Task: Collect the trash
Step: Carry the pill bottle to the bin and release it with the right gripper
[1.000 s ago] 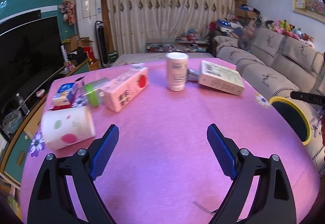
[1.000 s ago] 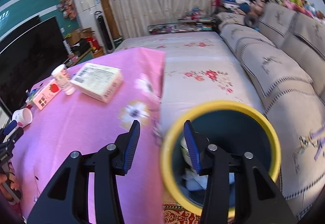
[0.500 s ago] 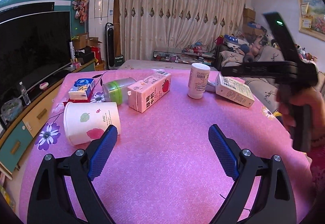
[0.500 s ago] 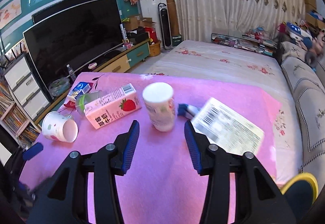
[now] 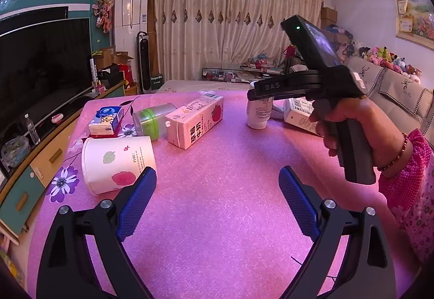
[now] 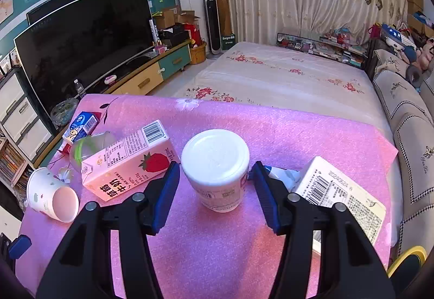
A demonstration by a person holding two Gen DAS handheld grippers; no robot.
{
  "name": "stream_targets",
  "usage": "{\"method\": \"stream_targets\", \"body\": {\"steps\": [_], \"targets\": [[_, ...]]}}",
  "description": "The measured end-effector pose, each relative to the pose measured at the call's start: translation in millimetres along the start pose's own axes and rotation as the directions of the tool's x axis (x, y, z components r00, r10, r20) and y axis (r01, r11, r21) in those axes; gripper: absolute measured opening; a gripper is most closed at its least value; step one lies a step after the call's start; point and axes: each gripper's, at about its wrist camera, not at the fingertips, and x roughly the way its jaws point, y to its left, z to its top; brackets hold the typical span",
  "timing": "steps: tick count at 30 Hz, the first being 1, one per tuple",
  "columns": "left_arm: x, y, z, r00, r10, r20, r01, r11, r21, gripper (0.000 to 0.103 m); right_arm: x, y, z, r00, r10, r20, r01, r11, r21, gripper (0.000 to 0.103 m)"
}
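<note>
A white lidded jar (image 6: 215, 169) stands upright on the pink table cover (image 6: 298, 131). My right gripper (image 6: 214, 171) straddles it; the jaws are opening and the blue pads stand just clear of its sides. In the left wrist view, a hand (image 5: 347, 120) holds that gripper over the jar (image 5: 259, 114). My left gripper (image 5: 217, 182) hovers open over bare cover, holding nothing. A paper cup (image 5: 116, 163) lies on its side just left of it. A strawberry milk carton (image 6: 127, 163), a green-capped clear bottle (image 6: 86, 144), a flat box (image 6: 339, 190) and a tube (image 6: 282, 173) lie around the jar.
A blue tissue pack (image 5: 105, 120) lies at the table's far left edge. A yellow-rimmed bin (image 6: 407, 255) stands off the table's right side by the sofa (image 6: 412, 114). A TV and low cabinet (image 6: 152, 79) run along the left, with a bed (image 6: 284, 82) beyond the table.
My right gripper has swung left from above the yellow-rimmed bin to the table and now straddles the white jar, with its jaws wider. The left gripper stays open, almost still.
</note>
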Motion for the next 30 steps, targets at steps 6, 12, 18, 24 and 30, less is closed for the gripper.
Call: {"method": "stream_targets", "body": {"steps": [6,12,18,24,30], "targets": [[-1,-2,0,1.000,-0.002,0.000,0.002,1.000,0.005,0.090,-15,6,-1,1.000,0.007,0.029,-0.007,1.000,-0.015,0.046],[-3,-3,-1,1.000,-0.002,0.003,0.002,1.000,0.010,0.090,-72,4,-12,0.996,0.029,0.088,-0.028,0.999,-0.018,0.046],[-3,-3,0,1.000,0.002,0.009,-0.002,1.000,0.012,0.090,-131,-30,-49,0.990,-0.015,0.139,0.010,0.999,0.037,0.046],[-5,-5,0,1.000,0.008,0.014,-0.008,1.000,0.022,0.090,-174,-96,-103,0.980,-0.131,0.146,0.105,0.979,0.173,0.046],[-2,-6,1,1.000,0.013,0.001,-0.013,1.000,0.022,0.090,-198,-173,-167,0.954,-0.288,0.080,0.249,0.916,0.315,0.046]]}}
